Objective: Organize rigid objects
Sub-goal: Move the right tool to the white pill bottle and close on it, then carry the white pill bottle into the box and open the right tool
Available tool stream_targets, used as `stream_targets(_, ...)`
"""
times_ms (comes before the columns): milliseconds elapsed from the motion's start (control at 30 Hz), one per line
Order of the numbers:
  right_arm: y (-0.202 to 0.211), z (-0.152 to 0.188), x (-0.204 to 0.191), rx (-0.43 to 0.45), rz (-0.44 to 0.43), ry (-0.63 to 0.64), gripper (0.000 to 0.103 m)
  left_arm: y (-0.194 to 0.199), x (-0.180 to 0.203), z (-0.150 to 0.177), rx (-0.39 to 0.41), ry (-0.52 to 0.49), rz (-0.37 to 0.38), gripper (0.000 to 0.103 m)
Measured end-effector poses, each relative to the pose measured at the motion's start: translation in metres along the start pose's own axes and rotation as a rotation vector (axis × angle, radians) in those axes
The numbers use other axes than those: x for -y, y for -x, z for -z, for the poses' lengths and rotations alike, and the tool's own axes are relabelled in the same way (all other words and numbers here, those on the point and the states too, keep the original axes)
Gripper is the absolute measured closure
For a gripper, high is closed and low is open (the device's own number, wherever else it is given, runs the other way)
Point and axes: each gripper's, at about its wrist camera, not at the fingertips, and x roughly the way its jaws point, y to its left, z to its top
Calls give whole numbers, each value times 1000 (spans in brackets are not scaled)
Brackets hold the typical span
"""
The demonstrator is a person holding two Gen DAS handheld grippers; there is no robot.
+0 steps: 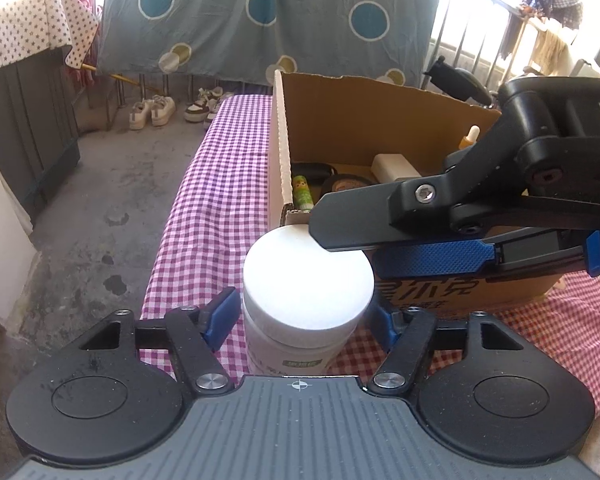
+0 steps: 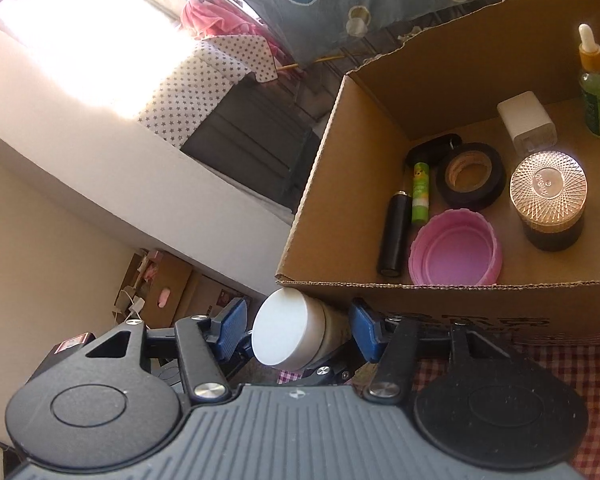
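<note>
A white-lidded jar (image 1: 306, 280) stands upright on the checked tablecloth (image 1: 212, 200) between the blue pads of my left gripper (image 1: 300, 316), which are closed against its sides. My right gripper (image 2: 298, 330) reaches in from the right over the lid, jaws open around the jar (image 2: 288, 332), pads not touching it. It also shows in the left wrist view (image 1: 380, 236). Just behind stands an open cardboard box (image 2: 340, 152) holding a pink lid (image 2: 456, 254), a tape roll (image 2: 470, 174), a faceted-lid jar (image 2: 548, 196), a glue stick (image 2: 420, 192), a black tube (image 2: 394, 236), a white block (image 2: 526, 120) and a dropper bottle (image 2: 596, 88).
The table's left edge drops to a concrete floor (image 1: 100, 208) with shoes (image 1: 152, 110). A dotted sheet (image 1: 260, 20) hangs behind the box. A dark cabinet (image 1: 24, 128) stands at the left.
</note>
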Motion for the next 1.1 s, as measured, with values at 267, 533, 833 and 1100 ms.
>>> stream_targets(267,-10,2,-1,-27,11,-1,48,0,5,-2,-6,-1,-17,45)
stream_targets(533,-12,3,-3,-30,17,1,55,3,7,-1,2,0,-28,47)
stream_targets(833,-10,4,-11,-30,19,22,58,11,8,-1,21,5,-28,50)
stream_targets(1100,0,10,-22,-18,14,50,58,25,12,1,49,-9,-40,50)
